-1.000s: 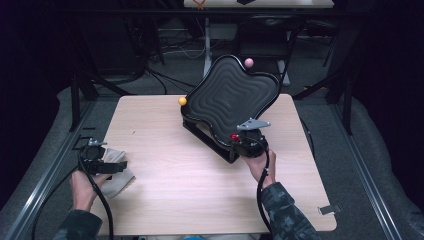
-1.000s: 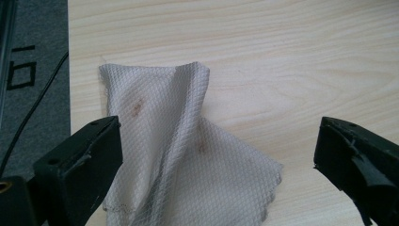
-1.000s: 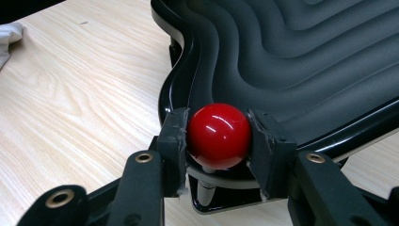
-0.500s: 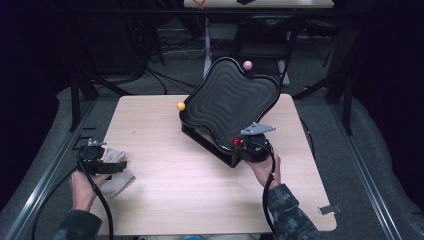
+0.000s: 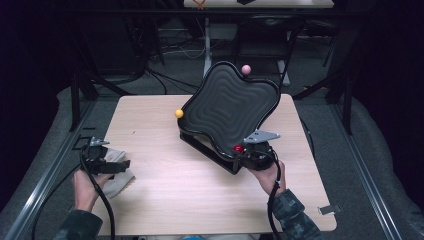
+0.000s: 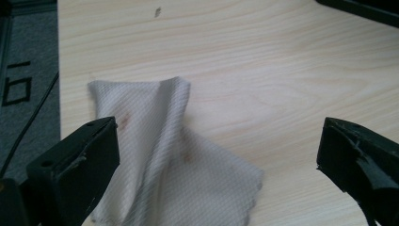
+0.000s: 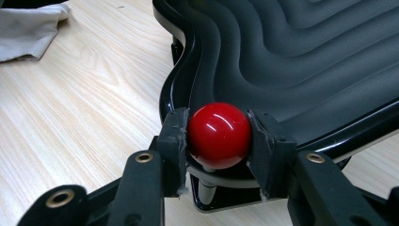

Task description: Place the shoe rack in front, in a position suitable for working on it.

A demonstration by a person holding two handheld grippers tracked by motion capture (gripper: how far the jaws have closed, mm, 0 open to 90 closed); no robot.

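Observation:
A black tray [image 5: 230, 110] with a wavy ribbed surface stands tilted on the table, far edge raised, over a black base [image 5: 207, 146]. Ball knobs sit on its rim: yellow [image 5: 179, 113] at the left, pink [image 5: 245, 68] at the far corner, red [image 5: 239, 148] at the near corner. My right gripper [image 5: 241, 151] is shut on the red knob [image 7: 219, 134], its pads [image 7: 175, 136] pressing both sides beside the tray's rim [image 7: 188, 70]. My left gripper [image 5: 120, 164] stands open at the table's left edge, just above a crumpled white cloth [image 6: 179, 179], jaws wide apart.
The light wood table [image 5: 165, 200] has free room in the middle and front. The cloth [image 5: 119, 177] lies at the near left corner. Dark frame rails and cables run around and behind the table. A small clip [image 5: 327, 210] sits at the right front edge.
My right gripper has drawn the red knob slightly toward the near edge, and the whole tray has shifted and sunk a little with it. The left gripper has stayed over the cloth.

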